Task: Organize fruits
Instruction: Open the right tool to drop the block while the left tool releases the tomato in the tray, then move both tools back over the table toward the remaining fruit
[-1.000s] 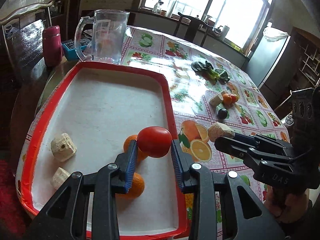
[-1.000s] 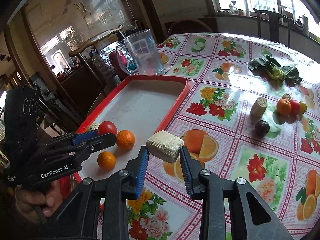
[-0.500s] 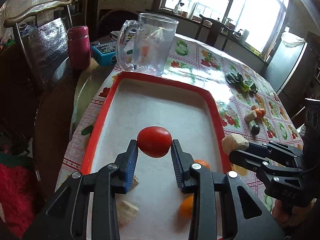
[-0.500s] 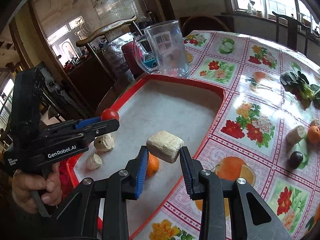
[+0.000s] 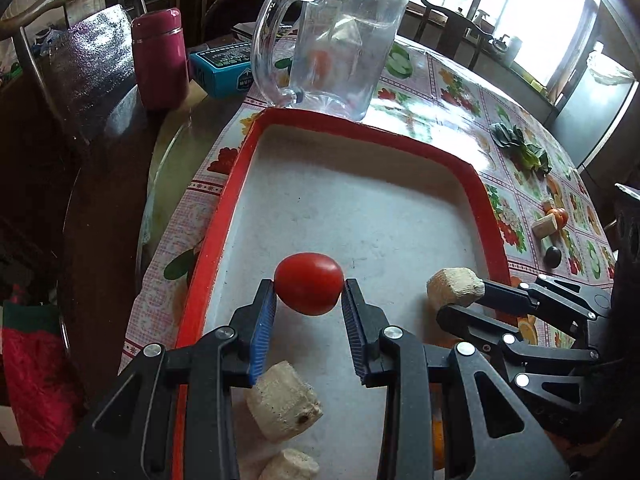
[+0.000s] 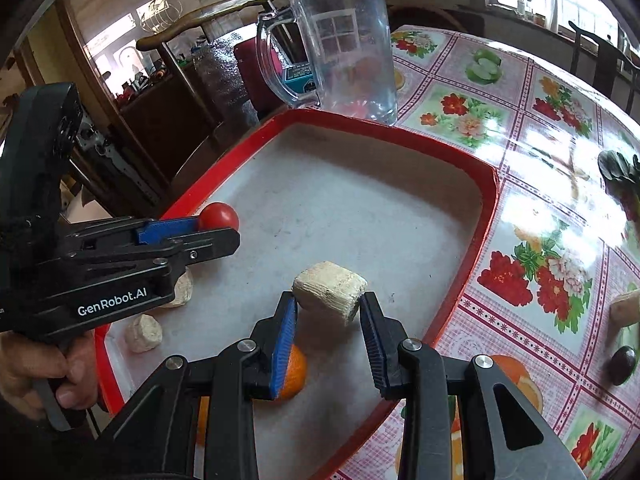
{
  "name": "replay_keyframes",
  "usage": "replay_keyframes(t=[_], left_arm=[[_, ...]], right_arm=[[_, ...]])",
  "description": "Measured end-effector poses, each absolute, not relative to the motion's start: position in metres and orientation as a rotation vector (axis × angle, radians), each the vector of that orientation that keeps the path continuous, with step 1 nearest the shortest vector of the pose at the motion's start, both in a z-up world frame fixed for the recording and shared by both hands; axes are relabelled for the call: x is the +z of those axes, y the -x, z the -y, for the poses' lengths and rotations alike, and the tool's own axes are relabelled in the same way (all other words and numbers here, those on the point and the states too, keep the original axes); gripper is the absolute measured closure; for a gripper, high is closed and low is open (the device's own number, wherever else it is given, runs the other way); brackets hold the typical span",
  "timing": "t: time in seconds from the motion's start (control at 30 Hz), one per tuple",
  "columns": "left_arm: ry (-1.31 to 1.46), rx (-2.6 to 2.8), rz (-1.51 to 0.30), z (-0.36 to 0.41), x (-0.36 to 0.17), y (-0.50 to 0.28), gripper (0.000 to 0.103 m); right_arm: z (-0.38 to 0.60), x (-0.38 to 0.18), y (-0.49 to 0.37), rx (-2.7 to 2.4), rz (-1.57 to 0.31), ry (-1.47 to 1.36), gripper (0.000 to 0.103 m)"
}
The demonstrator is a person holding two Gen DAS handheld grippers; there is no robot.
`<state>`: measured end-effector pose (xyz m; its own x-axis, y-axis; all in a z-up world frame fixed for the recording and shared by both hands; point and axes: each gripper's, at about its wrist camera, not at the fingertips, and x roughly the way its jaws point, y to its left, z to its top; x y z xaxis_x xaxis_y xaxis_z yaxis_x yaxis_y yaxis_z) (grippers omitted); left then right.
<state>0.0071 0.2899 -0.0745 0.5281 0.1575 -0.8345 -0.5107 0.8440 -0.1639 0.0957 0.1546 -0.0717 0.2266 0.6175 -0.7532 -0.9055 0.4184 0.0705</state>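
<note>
My left gripper (image 5: 308, 300) is shut on a red tomato (image 5: 309, 289) and holds it above the red-rimmed white tray (image 5: 360, 200), near its left side. It also shows in the right wrist view (image 6: 218, 224). My right gripper (image 6: 329, 312) is shut on a pale cream chunk (image 6: 330, 291) above the tray's near middle; the chunk also shows in the left wrist view (image 5: 454, 286). Two cream chunks (image 5: 282, 404) (image 5: 290, 466) and an orange (image 6: 294, 372) lie in the tray's near end.
A clear glass pitcher (image 5: 340, 44) stands behind the tray, with a maroon flask (image 5: 160, 58) and a blue box (image 5: 222, 68) to its left. Leafy greens (image 5: 520, 152), a cream chunk (image 5: 544, 226), small oranges (image 5: 558, 214) and a dark fruit (image 5: 553, 256) lie on the floral tablecloth.
Both grippers have moved left and forward over the tray with their loads. The right gripper came from the tablecloth to above the tray; the pitcher looms closer.
</note>
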Motion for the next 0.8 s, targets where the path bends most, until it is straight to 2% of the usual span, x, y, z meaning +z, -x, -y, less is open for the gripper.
replay_keyframes(t=[0.17,0.27,0.53,0.8], left_arm=[[0.431,0.428,-0.973,-0.29,-0.079,-0.007,0.071],[0.441,0.443,-0.974,-0.291,-0.079,-0.003,0.062],[0.448,0.445,-0.908,-0.274,-0.064,0.011,0.062],[0.404,0.37,-0.872,-0.231,-0.045,0.001,0.058]], right_arm=[[-0.152,-0.071,-0.094,1.098,-0.8,0.431,0.067],[-0.143,-0.067,-0.093,1.104,-0.794,0.409,0.067],[-0.096,-0.043,-0.088,1.111,-0.738,0.311,0.065],[-0.031,-0.043,-0.101,1.036,-0.756,0.216,0.062]])
